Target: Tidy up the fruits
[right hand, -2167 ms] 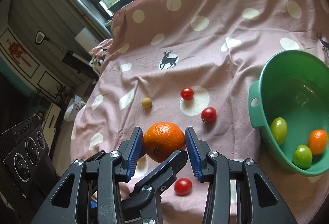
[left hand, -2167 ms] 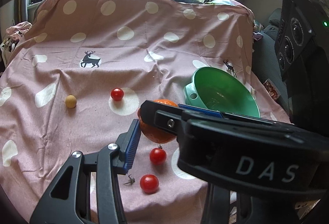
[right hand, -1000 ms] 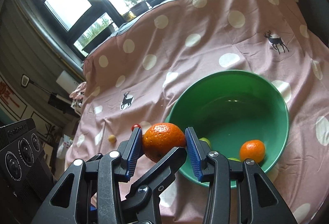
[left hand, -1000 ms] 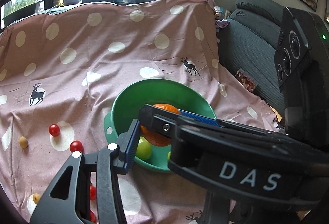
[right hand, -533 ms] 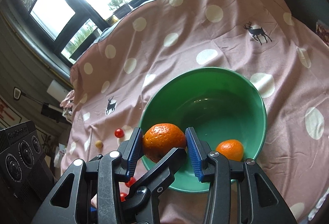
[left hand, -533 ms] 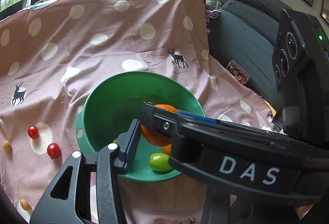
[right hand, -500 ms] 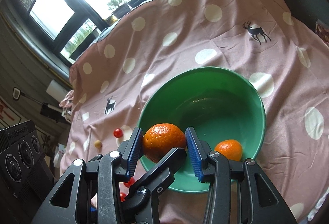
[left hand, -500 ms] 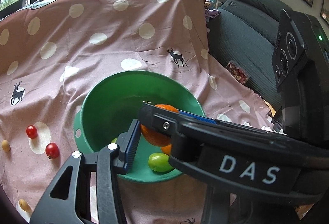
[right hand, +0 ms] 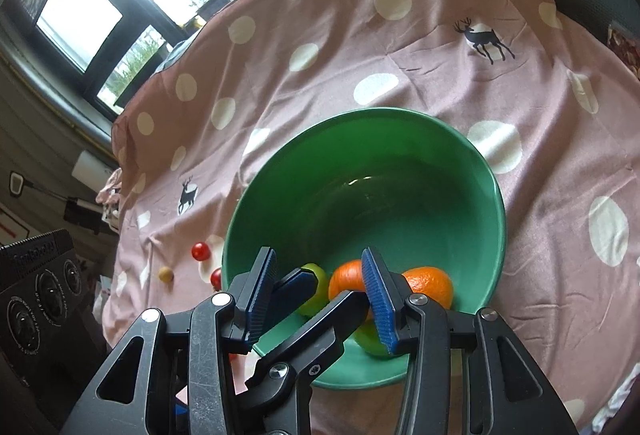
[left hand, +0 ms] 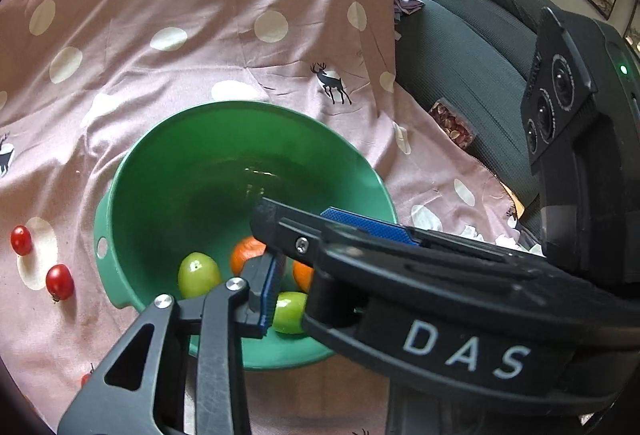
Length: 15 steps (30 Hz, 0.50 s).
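Note:
A green bowl (left hand: 132, 171) (right hand: 400, 195) sits on the pink spotted cloth (left hand: 200, 47). Two oranges (right hand: 346, 277) (right hand: 430, 285) and two green fruits (left hand: 198, 273) (left hand: 290, 311) lie in its bottom. My right gripper (right hand: 318, 283) hangs over the bowl's near rim, open, its blue pads apart with no fruit between them. My left gripper (left hand: 276, 275) crosses under it. Its jaws are closing to shut with nothing between them, and its right finger is hidden behind the right gripper's body (left hand: 440, 315). Cherry tomatoes (left hand: 59, 282) (right hand: 201, 251) lie on the cloth left of the bowl.
A small yellow fruit (right hand: 165, 274) lies beyond the tomatoes. A grey sofa (left hand: 460, 47) borders the cloth on the right, with a snack packet (left hand: 452, 123) on it. Black tracker boxes (left hand: 580, 155) (right hand: 36, 287) ride on the grippers. Windows run along the far side.
Both grippers have sunk closer to the bowl. The orange that sat between the right gripper's pads now lies in the bowl. The left finger has swung inward.

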Tool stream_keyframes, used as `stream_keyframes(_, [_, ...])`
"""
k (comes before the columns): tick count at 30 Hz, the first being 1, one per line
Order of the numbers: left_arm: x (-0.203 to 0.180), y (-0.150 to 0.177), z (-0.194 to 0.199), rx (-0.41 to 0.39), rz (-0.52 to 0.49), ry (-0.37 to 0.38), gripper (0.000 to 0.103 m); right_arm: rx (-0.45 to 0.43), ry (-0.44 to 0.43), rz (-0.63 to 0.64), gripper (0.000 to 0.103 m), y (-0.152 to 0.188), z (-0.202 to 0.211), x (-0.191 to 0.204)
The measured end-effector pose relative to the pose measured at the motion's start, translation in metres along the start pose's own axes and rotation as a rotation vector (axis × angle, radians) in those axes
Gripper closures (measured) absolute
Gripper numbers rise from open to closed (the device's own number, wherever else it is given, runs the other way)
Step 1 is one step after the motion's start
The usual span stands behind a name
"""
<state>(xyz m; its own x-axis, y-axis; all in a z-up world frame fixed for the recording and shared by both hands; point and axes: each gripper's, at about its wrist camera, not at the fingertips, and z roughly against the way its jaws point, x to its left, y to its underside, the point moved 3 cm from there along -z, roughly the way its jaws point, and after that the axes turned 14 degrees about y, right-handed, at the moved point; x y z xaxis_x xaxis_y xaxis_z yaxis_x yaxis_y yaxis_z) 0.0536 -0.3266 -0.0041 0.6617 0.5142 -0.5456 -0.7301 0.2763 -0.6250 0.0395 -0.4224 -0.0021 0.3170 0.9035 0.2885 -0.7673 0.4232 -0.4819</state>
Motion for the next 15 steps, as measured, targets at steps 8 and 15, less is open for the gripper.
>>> stream_keyframes(8, [0.0053,0.0035,-0.0072,0.015,0.042,0.023,0.074,0.034,0.036,-0.025,0.055,0.0008,-0.0074,-0.006])
stream_keyframes(15, [0.0091,0.006,-0.0069,0.014,0.054,0.021,0.071,0.042,0.079,-0.023,0.055,0.0016,-0.0097,-0.0056])
